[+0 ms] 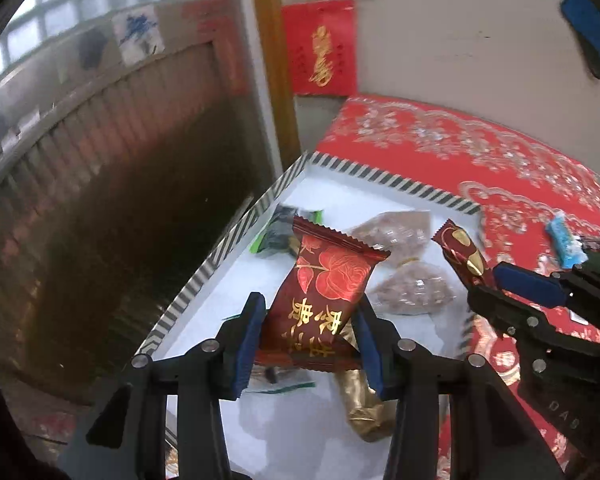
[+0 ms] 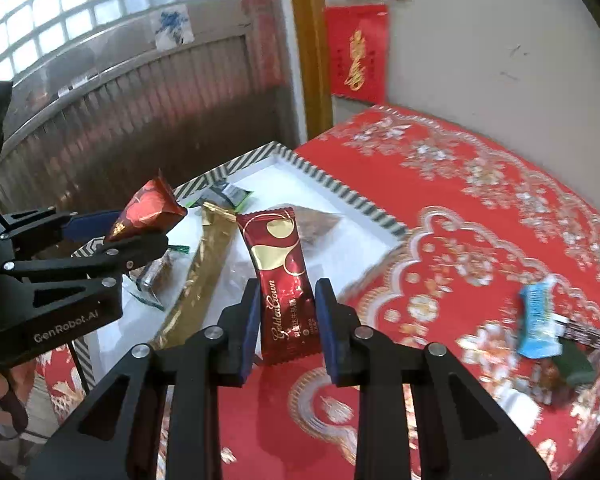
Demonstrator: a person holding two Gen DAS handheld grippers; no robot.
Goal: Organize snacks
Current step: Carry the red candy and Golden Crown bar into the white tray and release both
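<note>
1. Two grippers each hold one snack. The left gripper has its fingers closed on a dark red rose packet, low in the middle of the left view.
2. The right gripper has its fingers closed on a slim red bar with gold writing, low in the middle of the right view.
3. Both snacks hang over or near the striped tray. I think they are held up there so they can be dropped in with the others.
4. The tray sits at the edge of the surface, on a red cloth with flowers.
5. Inside the tray lie a long gold packet, a green and black packet and clear bags of brown sweets.
6. A blue packet and some dark bits wait on the cloth at the right. I think they still need tidying.
7. Those bits are blurry, so I cannot tell what they are.
8. The fingers hide the bottom of the rose packet. The near end of the tray is cut off too.
</note>
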